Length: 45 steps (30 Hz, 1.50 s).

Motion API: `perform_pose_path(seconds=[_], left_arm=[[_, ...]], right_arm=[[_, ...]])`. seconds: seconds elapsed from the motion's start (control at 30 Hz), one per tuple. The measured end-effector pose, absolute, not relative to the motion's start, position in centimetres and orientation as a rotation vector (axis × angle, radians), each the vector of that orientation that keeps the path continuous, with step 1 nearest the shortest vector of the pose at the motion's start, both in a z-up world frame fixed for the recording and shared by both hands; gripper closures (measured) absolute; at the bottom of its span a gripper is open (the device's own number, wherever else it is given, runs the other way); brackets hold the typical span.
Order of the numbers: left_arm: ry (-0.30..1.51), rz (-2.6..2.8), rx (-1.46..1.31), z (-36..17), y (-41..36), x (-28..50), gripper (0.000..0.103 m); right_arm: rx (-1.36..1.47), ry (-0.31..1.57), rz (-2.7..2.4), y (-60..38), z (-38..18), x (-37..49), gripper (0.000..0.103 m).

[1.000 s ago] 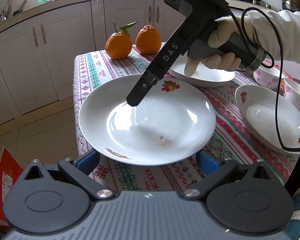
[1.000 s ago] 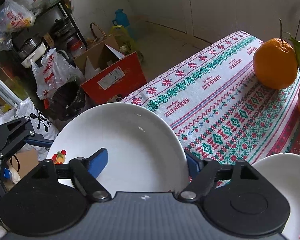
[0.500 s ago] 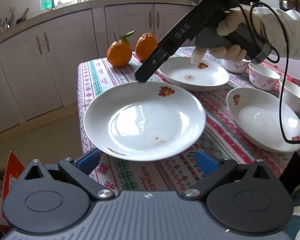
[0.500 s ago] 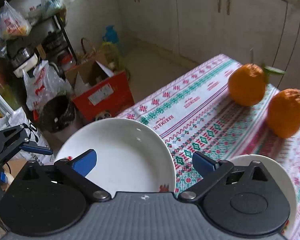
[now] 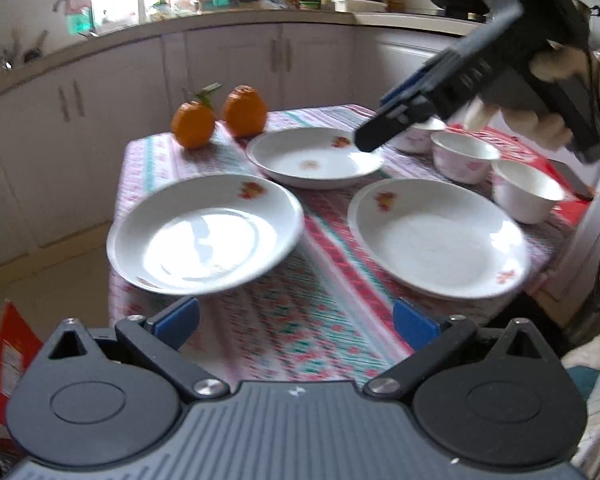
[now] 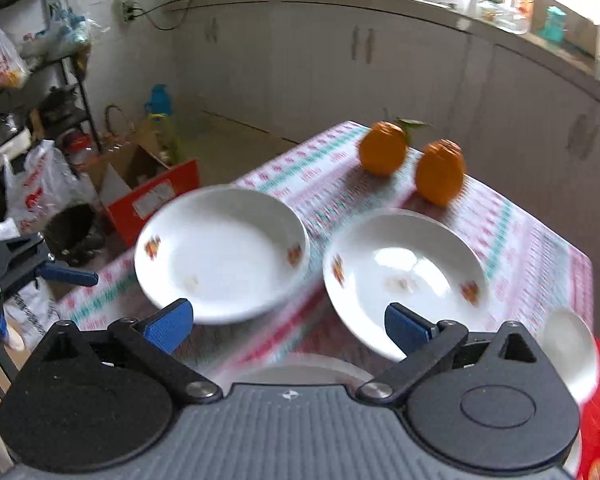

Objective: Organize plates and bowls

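white plates (image 5: 204, 240): three | bowls (image 5: 464, 156): three | oranges (image 5: 192, 124): two

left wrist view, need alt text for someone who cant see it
Three white plates and three small bowls sit on a patterned tablecloth, two oranges behind them. The open left gripper frames the foreground; the right gripper hovers above the far plate.
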<state>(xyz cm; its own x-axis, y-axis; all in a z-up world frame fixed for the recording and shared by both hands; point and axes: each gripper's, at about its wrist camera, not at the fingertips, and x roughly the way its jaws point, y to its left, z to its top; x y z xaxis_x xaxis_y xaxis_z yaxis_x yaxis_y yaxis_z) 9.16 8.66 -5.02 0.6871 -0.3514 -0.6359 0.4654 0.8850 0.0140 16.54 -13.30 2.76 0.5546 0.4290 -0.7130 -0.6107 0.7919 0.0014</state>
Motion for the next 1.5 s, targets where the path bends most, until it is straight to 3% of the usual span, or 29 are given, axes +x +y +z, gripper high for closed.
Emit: perform_pose_path(seconds=[0.47,1.23,1.5], left_arm=[[0.669,-0.583,0.177,-5.3,3.7,7.1,0.001],[0.687,-0.671,0.319,-3.6,-0.1,12.5,0.001],[0.730,-0.761,0.404,-3.8,-2.5,16.5,0.003]], right_arm=[[-0.099,0.767,0.470,-22.0,-1.3,8.0,0.000],[-0.227,0.740,0.432,-20.6,-7.1,3.0,0.000],[-0.178,0.754,0.434,-20.7,-8.1,3.8,0.016]])
